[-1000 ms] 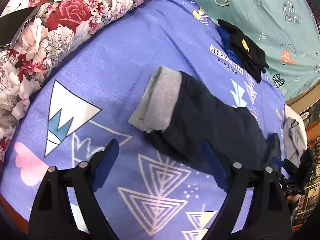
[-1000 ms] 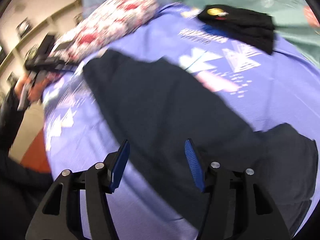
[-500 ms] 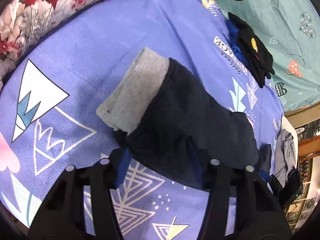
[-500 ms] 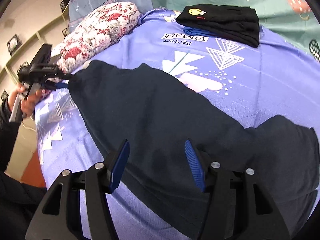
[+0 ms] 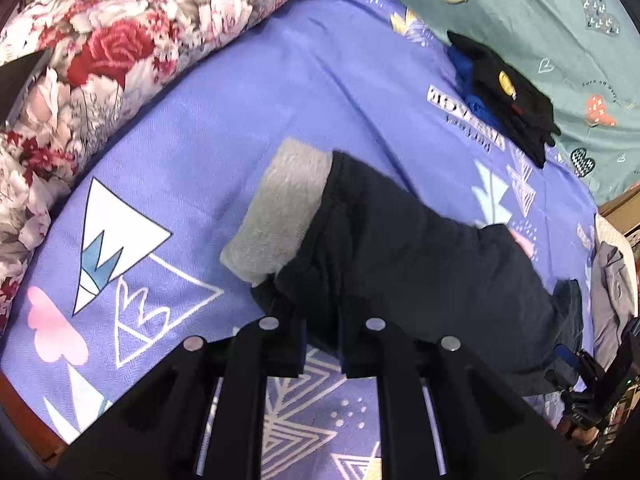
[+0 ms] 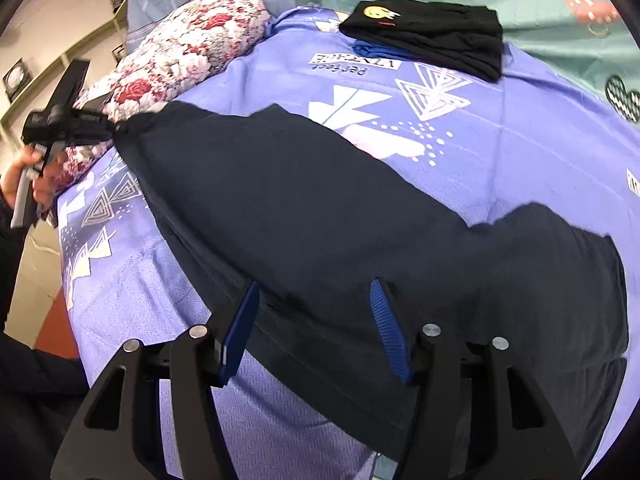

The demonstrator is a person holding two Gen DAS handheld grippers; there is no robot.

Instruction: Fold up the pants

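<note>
Dark navy pants, laid lengthwise across a purple patterned bedsheet, one end showing a grey lining turned outward. Left gripper, black-framed, jaws having just been closing and now clenched on the pants' near edge beside the grey lining, with dark cloth pinched between them; seen from the right wrist view as a black tool at the far corner of the garment, carried by a person's hand. Right gripper, blue-padded, jaws standing apart over the pants' near hem, cloth lying beneath and between the pads, which do not press on it. Floral red-and-white bolster along the sheet's far side. Folded black garment with a yellow smiley patch, stacked on a blue item, near the sheet's far edge. Teal printed cover beyond. Grey garment at the right margin of the left wrist view.
</note>
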